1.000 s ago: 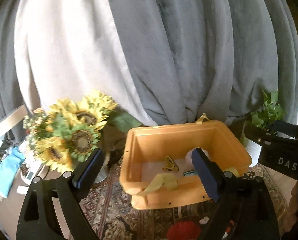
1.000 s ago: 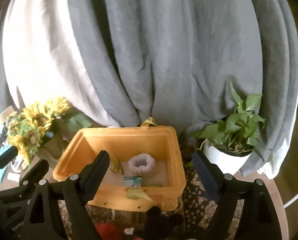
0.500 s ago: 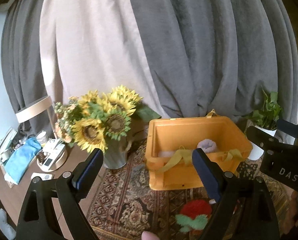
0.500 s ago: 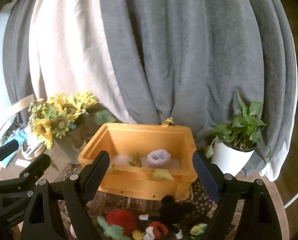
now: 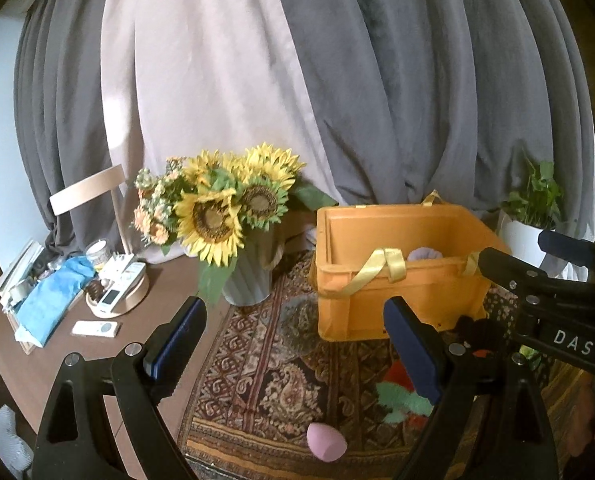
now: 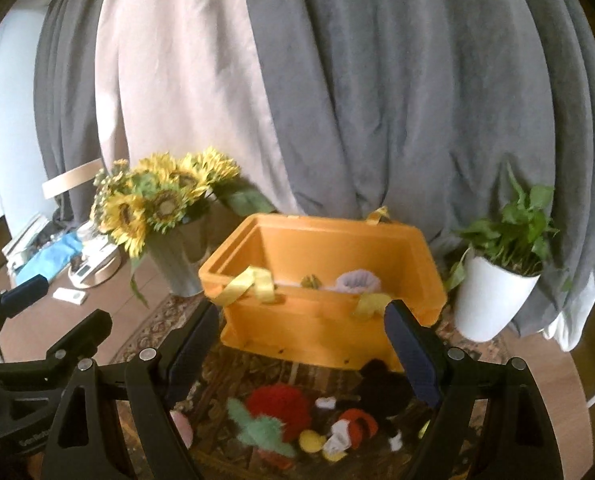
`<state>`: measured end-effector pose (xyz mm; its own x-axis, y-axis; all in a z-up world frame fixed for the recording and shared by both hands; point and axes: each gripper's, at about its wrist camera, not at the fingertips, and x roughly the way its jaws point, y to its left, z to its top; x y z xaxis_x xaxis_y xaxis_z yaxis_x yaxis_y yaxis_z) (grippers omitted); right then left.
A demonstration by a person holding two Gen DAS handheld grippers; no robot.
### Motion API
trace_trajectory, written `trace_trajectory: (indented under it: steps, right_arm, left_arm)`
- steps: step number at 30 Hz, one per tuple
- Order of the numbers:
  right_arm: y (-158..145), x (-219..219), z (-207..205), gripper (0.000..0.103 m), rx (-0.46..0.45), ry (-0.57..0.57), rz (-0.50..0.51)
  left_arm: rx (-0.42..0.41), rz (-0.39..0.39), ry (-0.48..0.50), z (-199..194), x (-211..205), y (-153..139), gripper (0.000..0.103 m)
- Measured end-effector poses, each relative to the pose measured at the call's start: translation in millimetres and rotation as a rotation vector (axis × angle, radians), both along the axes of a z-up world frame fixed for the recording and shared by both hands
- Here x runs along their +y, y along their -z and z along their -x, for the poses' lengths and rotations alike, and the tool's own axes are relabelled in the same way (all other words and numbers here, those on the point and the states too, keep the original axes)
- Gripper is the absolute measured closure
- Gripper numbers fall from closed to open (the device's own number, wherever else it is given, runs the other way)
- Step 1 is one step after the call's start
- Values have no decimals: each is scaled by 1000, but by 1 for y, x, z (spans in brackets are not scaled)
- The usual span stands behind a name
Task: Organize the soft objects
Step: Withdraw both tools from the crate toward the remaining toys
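Note:
An orange bin (image 5: 397, 300) (image 6: 317, 320) with yellow ribbon handles stands on a patterned rug. A pale lilac fluffy ring (image 6: 355, 280) lies inside it. In front of the bin lie a red and green plush (image 6: 277, 404) (image 5: 397, 396), a black plush with red and yellow parts (image 6: 377, 384) and a pink egg-shaped sponge (image 5: 324, 442). My left gripper (image 5: 293, 354) is open and empty, above the rug before the bin. My right gripper (image 6: 303, 354) is open and empty, above the plush pile.
A vase of sunflowers (image 5: 233, 216) (image 6: 157, 204) stands left of the bin. A white potted plant (image 6: 497, 280) stands to its right. A wooden table holds a blue cloth (image 5: 53, 292), a round tray and a remote (image 5: 95, 328). Grey and white curtains hang behind.
Both grippers have pulled back and away from the bin, so the bin looks smaller and the rug, plush pile and pink sponge have come into view. Both stay open.

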<state>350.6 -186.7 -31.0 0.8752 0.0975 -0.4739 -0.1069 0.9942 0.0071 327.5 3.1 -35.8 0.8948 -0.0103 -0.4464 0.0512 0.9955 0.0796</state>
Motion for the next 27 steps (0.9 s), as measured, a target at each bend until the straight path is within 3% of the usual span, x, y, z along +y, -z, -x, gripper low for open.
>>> trace_trajectory:
  steps: [16, 27]
  right_arm:
    - [55, 18, 7, 17, 123, -105, 63]
    - [96, 14, -16, 18, 255, -171, 74]
  left_arm:
    - [92, -43, 16, 27, 6, 60, 12]
    - [182, -47, 12, 20, -4, 97, 12]
